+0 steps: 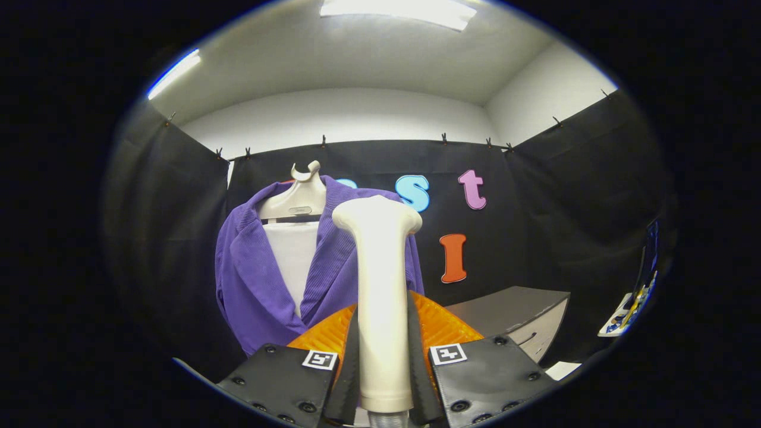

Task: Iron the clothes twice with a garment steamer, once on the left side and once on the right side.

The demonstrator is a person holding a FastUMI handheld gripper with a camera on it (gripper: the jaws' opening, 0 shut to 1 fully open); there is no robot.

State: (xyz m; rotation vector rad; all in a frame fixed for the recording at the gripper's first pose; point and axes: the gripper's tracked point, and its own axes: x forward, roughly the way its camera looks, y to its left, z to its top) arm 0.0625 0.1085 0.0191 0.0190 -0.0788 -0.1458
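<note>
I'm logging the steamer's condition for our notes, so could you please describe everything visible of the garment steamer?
The garment steamer is a smooth, cream-white, plastic-looking wand: a long straight handle widening into a rounded head at the top. It stands upright, gripped low on the handle by the claw, whose two fingers press it from both sides. Its head overlaps the purple jacket hanging beyond; contact cannot be told.
</note>
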